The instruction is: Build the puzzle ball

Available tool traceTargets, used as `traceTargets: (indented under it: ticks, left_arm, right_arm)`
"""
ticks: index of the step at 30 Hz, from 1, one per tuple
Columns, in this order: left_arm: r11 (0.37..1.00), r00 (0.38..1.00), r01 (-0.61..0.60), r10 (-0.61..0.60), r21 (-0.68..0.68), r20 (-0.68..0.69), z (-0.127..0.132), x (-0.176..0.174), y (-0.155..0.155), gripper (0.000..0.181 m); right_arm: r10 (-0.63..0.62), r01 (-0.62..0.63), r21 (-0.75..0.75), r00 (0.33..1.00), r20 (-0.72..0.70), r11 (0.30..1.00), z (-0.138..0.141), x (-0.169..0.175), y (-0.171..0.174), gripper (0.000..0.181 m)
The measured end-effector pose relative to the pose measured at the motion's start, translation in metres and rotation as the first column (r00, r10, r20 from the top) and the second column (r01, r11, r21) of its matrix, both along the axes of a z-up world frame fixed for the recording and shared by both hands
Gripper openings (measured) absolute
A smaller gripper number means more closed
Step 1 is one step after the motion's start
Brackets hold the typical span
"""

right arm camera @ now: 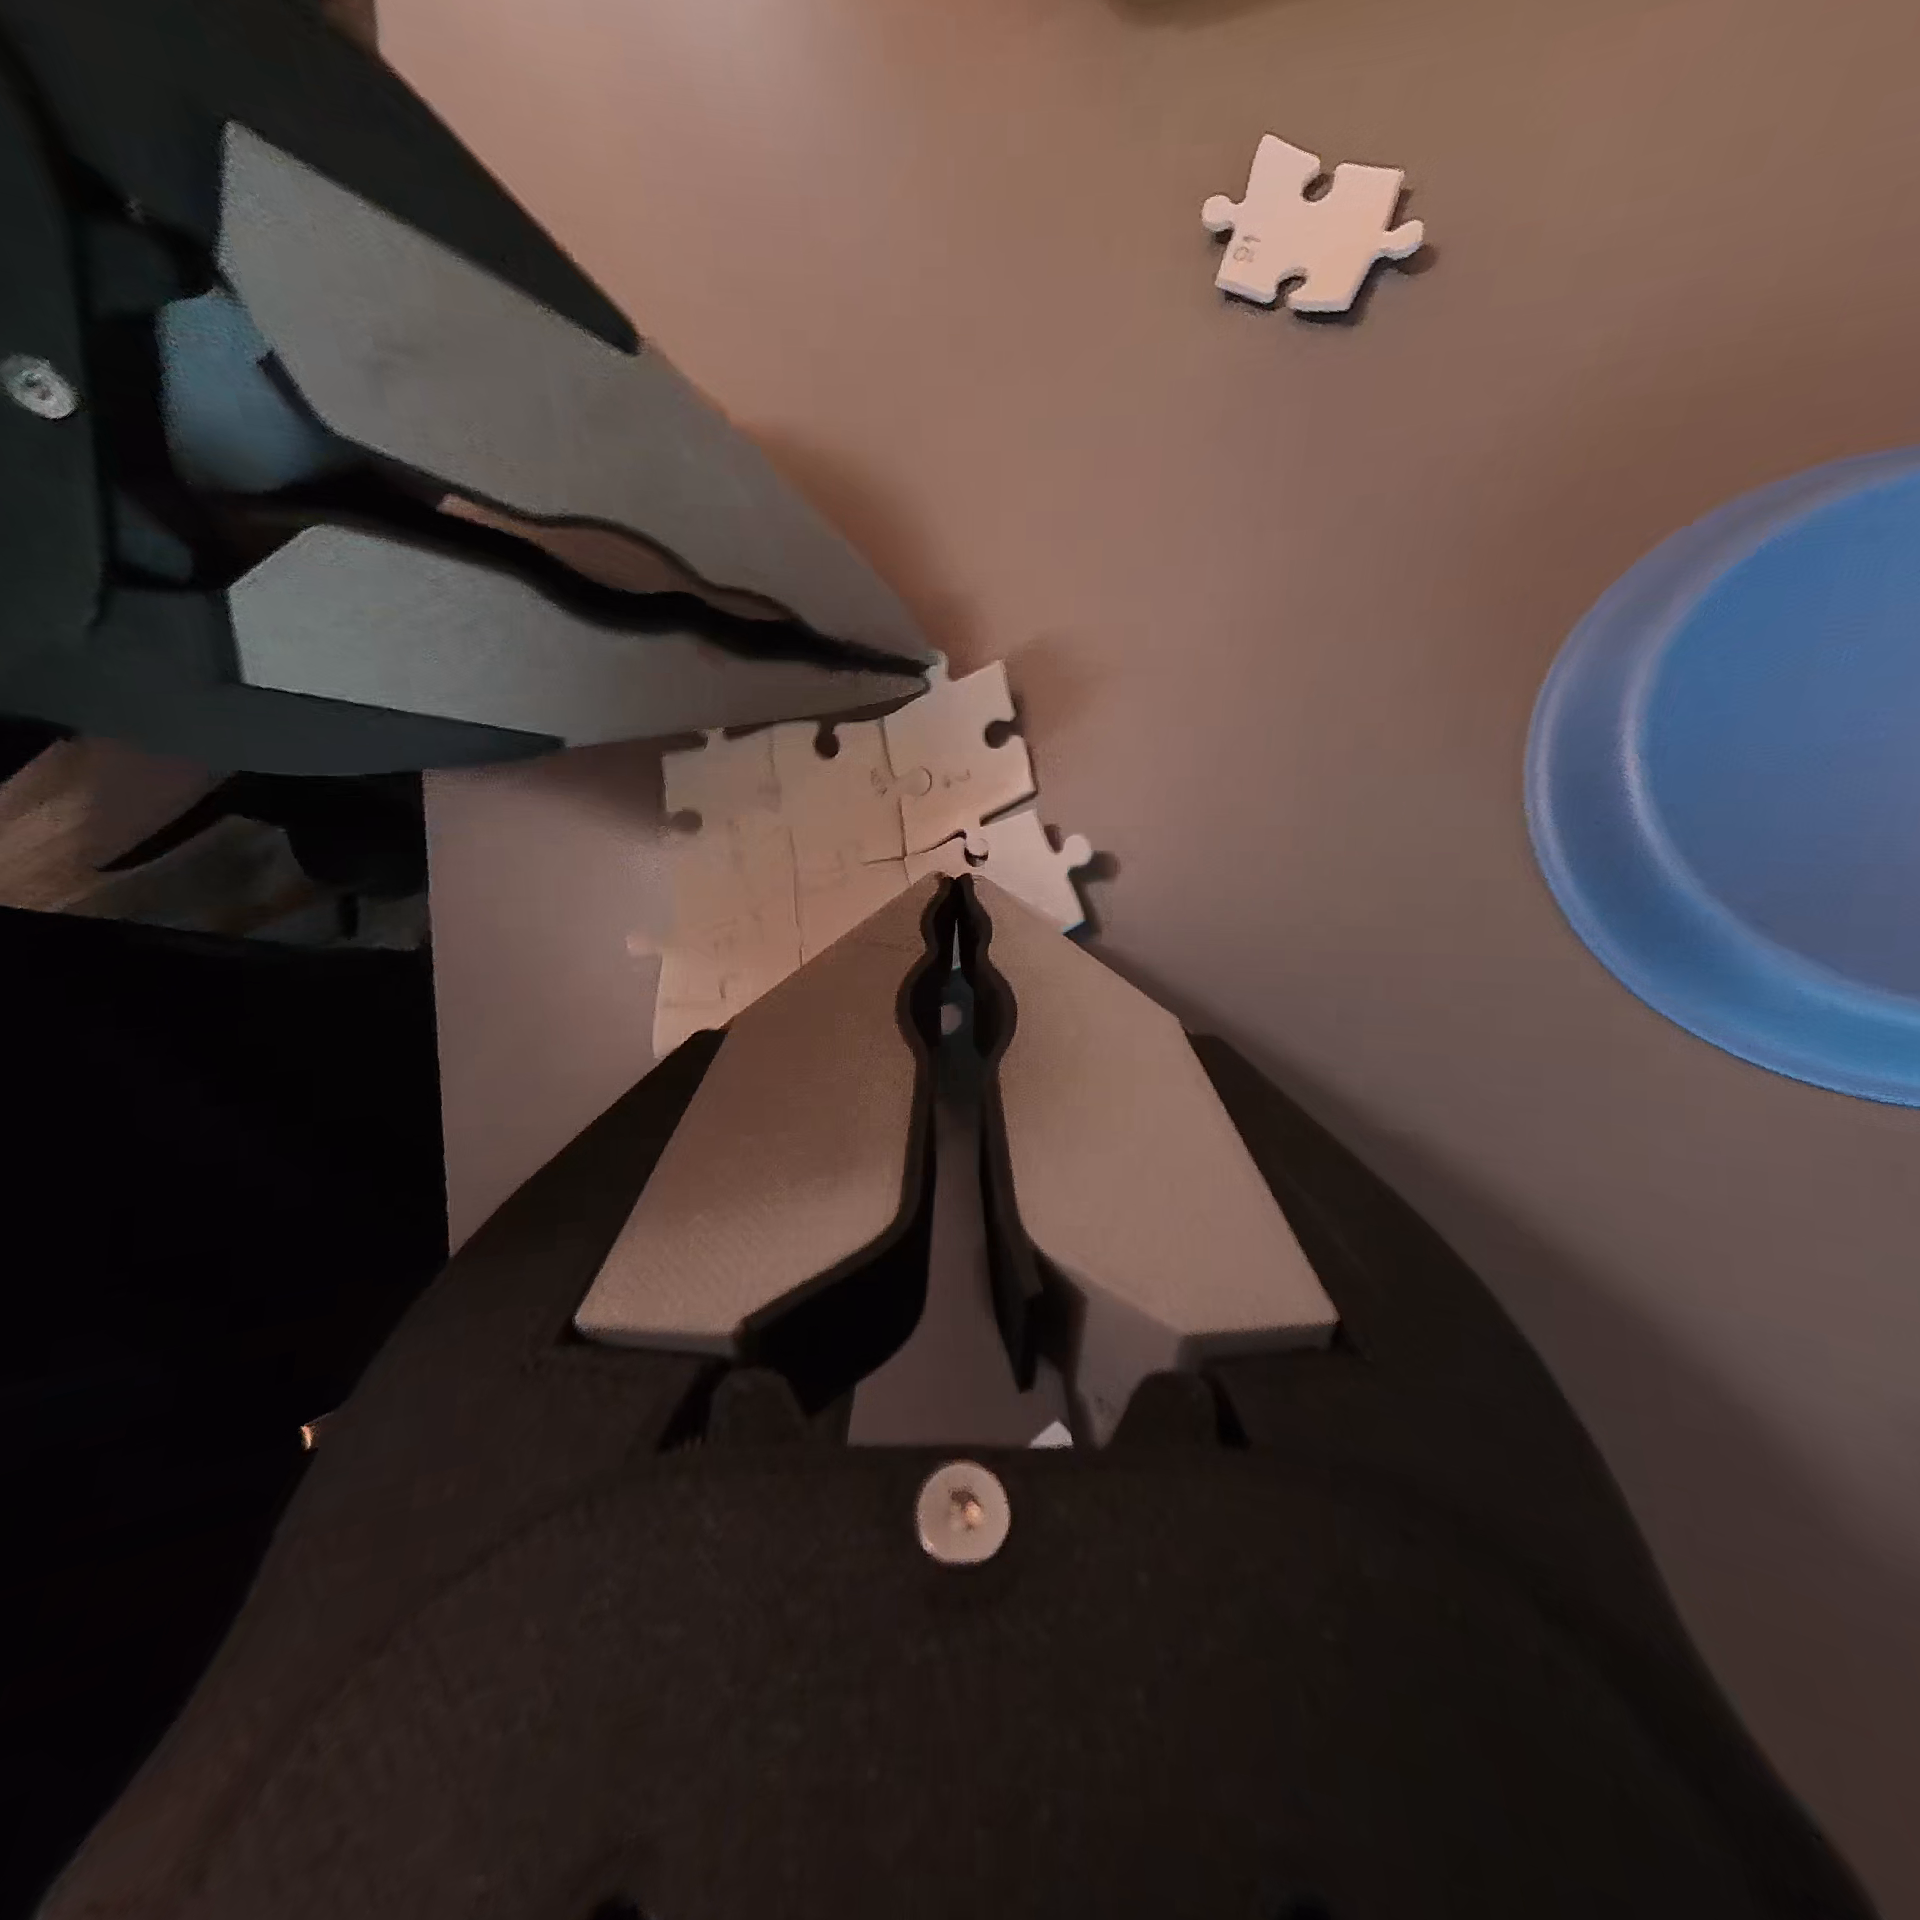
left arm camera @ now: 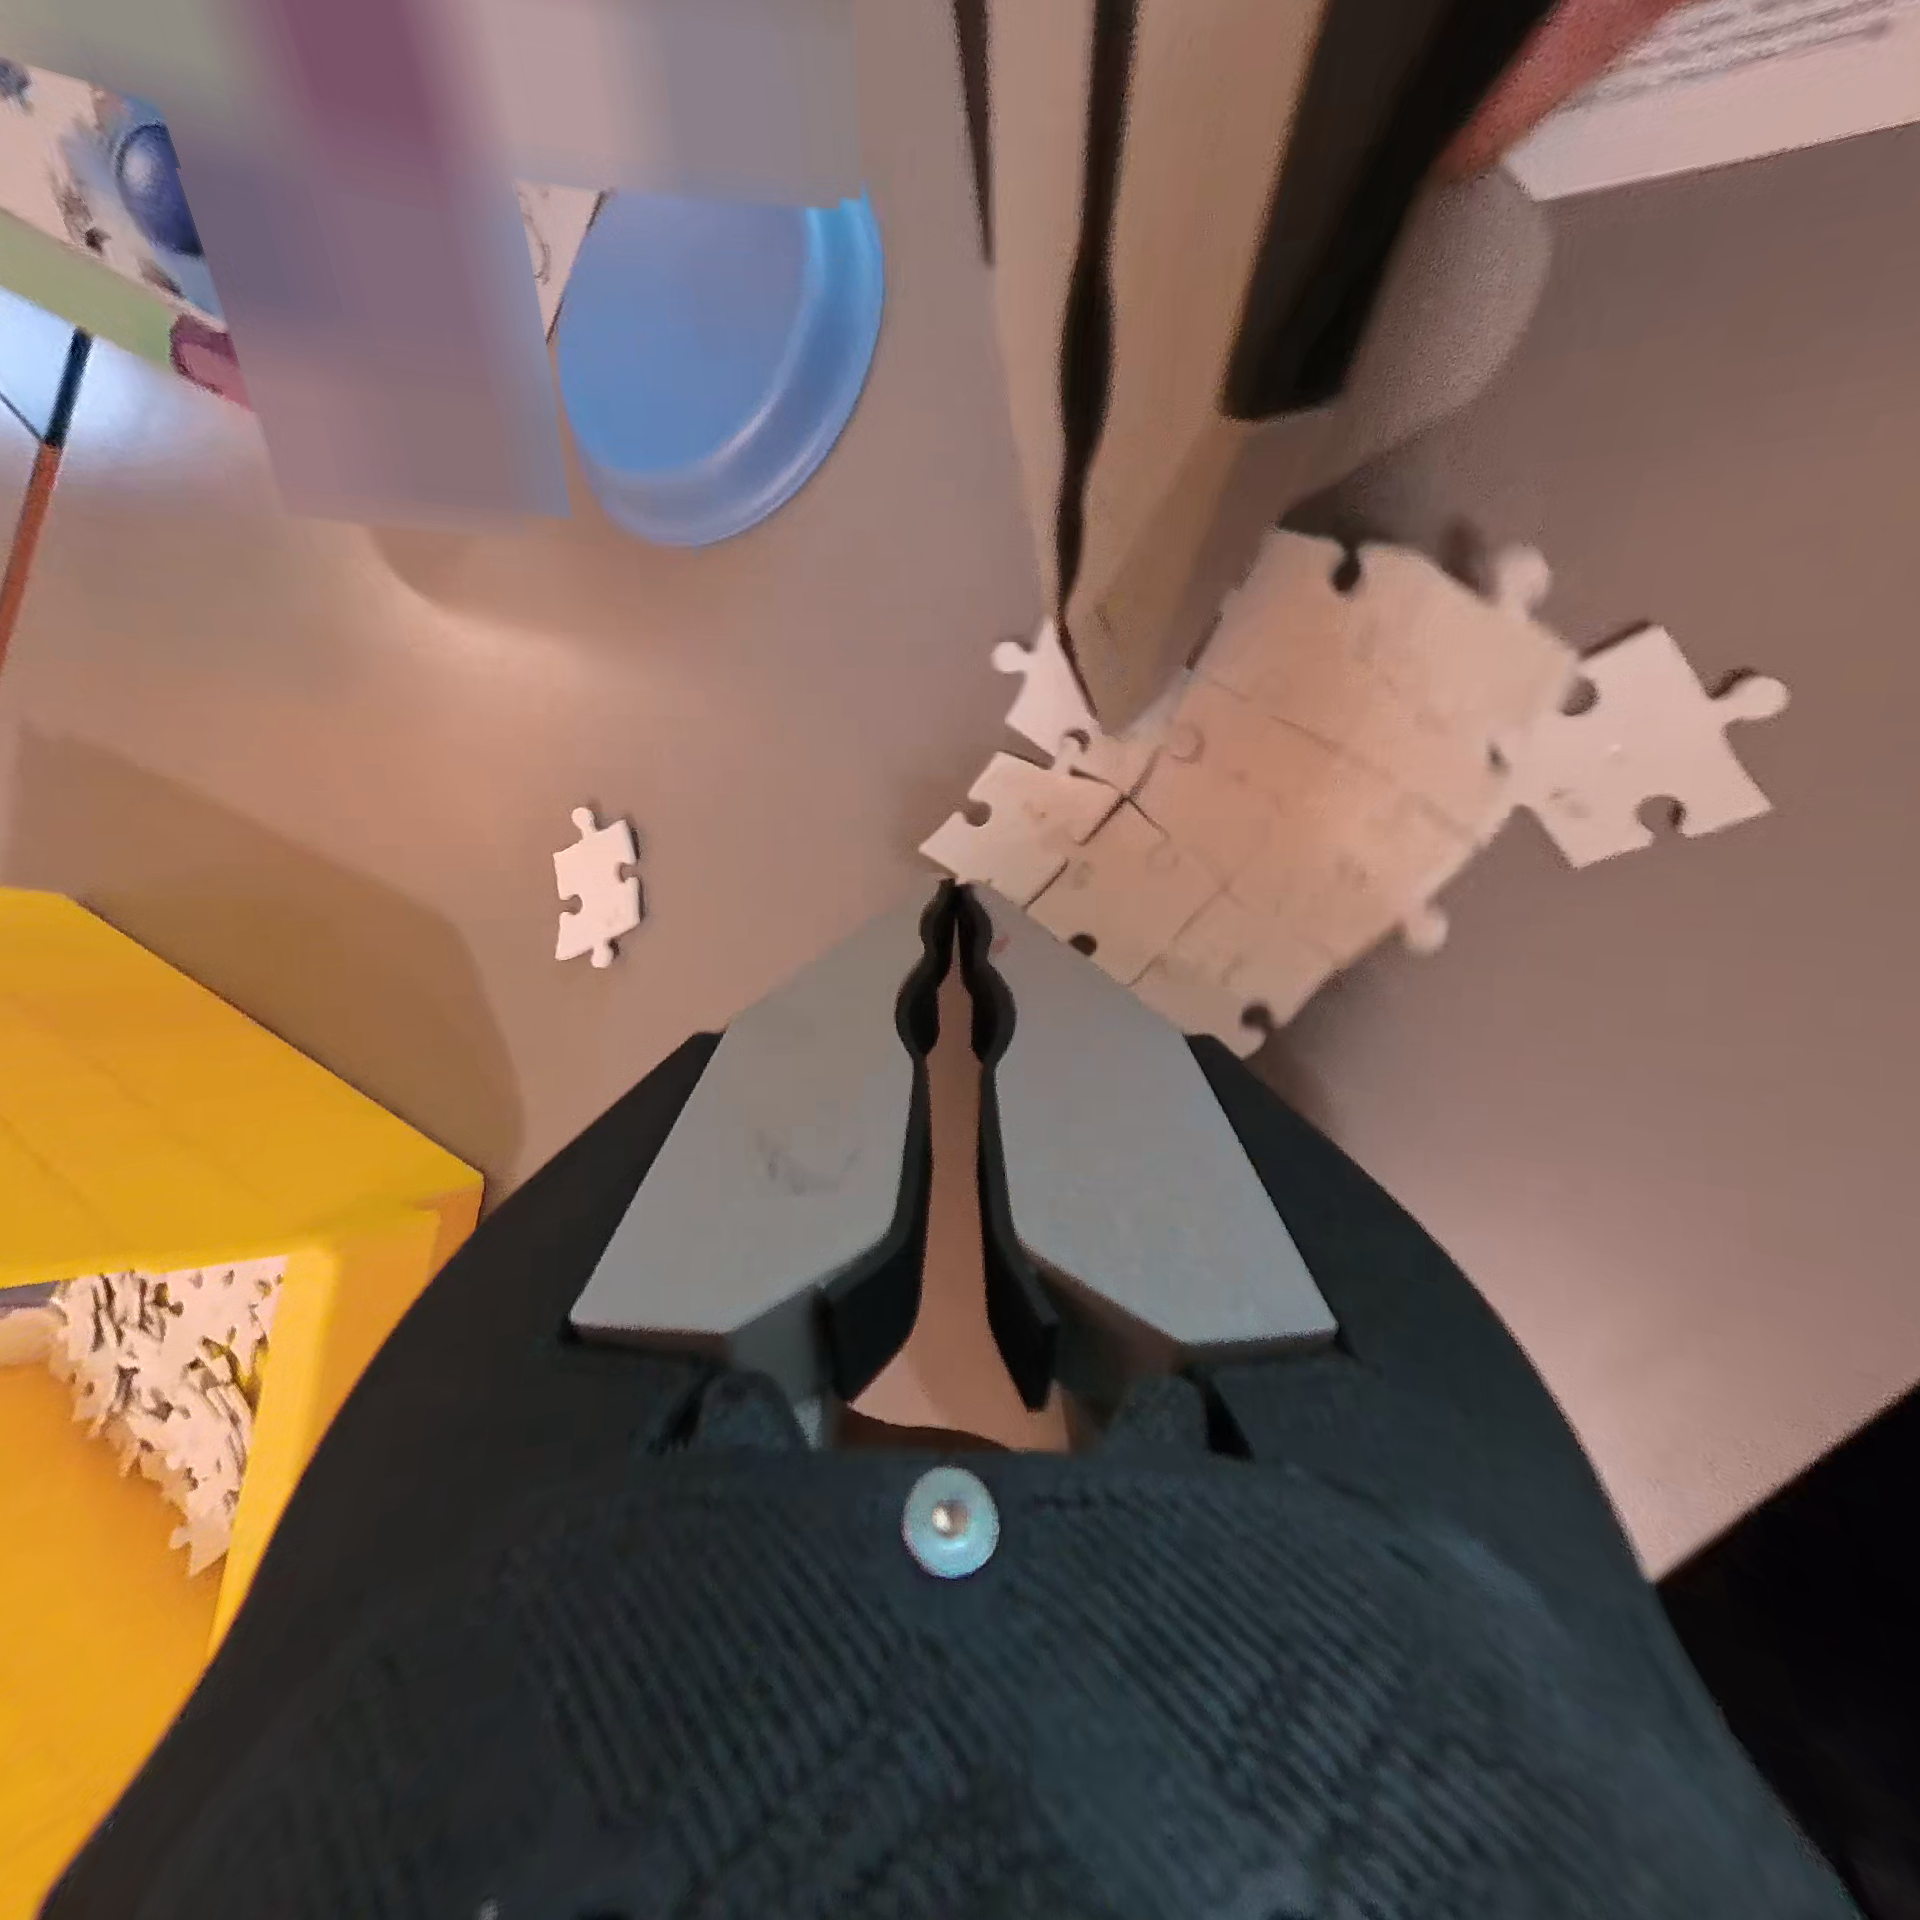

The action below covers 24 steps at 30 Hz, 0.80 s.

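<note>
A flat patch of joined white puzzle pieces (left arm camera: 1299,769) lies blank side up on the grey table; it also shows in the right wrist view (right arm camera: 831,831). My left gripper (left arm camera: 951,894) is shut, its tips touching the patch's near corner piece. My right gripper (right arm camera: 958,883) is shut, its tips pressed down on a seam between pieces. Each gripper shows in the other view, the right (left arm camera: 1091,686) and the left (right arm camera: 920,670). One loose white piece (left arm camera: 595,888) lies apart on the table, also in the right wrist view (right arm camera: 1314,223).
A blue plate (left arm camera: 717,364) lies beyond the loose piece and also shows in the right wrist view (right arm camera: 1766,779). A yellow box (left arm camera: 156,1091) holding several puzzle pieces (left arm camera: 156,1382) stands at the left. A printed box (left arm camera: 1714,114) is at the top right. About 4 cm separates my left fingertips from my right.
</note>
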<state>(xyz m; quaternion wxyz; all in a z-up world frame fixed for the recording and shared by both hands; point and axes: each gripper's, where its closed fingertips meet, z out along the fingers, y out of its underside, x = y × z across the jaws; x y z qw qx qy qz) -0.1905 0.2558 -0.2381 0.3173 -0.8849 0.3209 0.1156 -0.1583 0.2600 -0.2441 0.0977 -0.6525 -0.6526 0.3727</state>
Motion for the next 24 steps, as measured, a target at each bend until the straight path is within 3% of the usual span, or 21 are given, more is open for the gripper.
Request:
traceTargets:
  ticks: [9,12,17,20,24]
  left_arm:
    - [0.992,0.980,-0.125,0.122,0.009,0.159,0.006,-0.015,0.001,0.000]
    - [0.990,0.923,-0.133,0.141,-0.047,0.359,0.002,-0.006,0.001,0.000]
    - [0.983,0.776,-0.133,0.184,-0.128,0.604,0.000,-0.001,0.009,0.002]
    - [0.984,0.728,-0.118,0.179,-0.137,0.662,0.005,-0.003,0.012,0.004]
    - [0.984,0.712,-0.103,0.175,-0.146,0.680,0.008,-0.007,0.016,0.007]
  right_arm:
    - [0.017,-0.017,0.024,1.000,-0.001,1.000,0.000,0.000,-0.002,0.000]
    - [0.020,-0.020,0.032,1.000,-0.001,0.999,0.000,0.000,-0.002,0.000]
    - [0.029,-0.029,0.057,1.000,-0.004,0.998,0.000,0.000,-0.001,0.000]
    - [0.034,-0.033,0.054,0.999,-0.006,0.998,0.000,0.000,-0.001,0.000]
    - [0.037,-0.037,0.051,0.999,-0.007,0.998,0.000,0.000,-0.001,0.000]
